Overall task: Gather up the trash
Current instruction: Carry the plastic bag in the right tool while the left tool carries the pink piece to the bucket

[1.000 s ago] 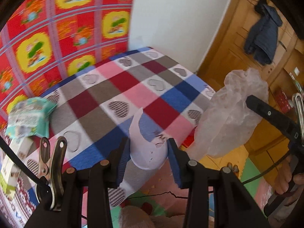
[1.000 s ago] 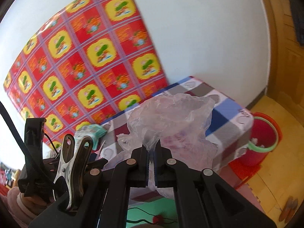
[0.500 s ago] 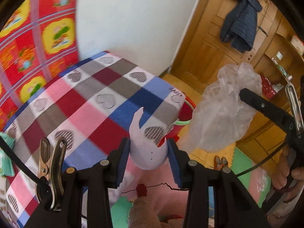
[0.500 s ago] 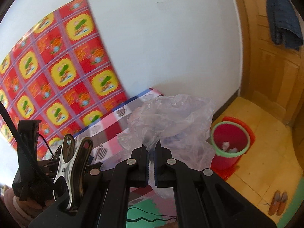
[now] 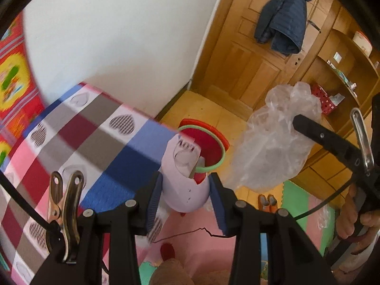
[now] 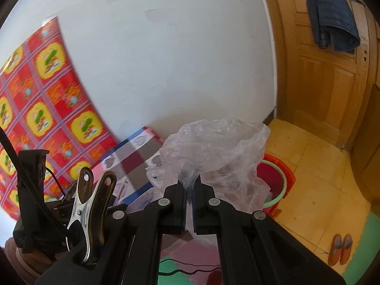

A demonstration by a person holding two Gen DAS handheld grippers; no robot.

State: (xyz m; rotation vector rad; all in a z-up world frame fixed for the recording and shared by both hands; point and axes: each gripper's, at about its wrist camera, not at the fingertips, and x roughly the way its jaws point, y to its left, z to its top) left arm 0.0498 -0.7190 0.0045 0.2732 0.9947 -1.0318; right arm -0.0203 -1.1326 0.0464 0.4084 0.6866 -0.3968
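- Left tool (image 5: pixel 186 200) clamps a torn pale lilac cup (image 5: pixel 184 185), carried past the edge of the checked desk (image 5: pixel 78 133).
- Right tool (image 6: pixel 188 204) is closed on a crumpled clear plastic bag (image 6: pixel 213 152).
- Red bin with a green rim (image 5: pixel 209 142) stands on the floor beyond the cup, near the wooden door (image 5: pixel 249 54).

A red bin (image 5: pixel 209 142) with green rim, lilac cup (image 5: pixel 182 190), heart-checked tablecloth (image 5: pixel 95 137).

A lived-in home: jacket (image 5: pixel 282 14) on a wooden door (image 5: pixel 249 54), heart-checked tablecloth (image 5: pixel 78 147), slippers (image 6: pixel 339 249) on foam mats.
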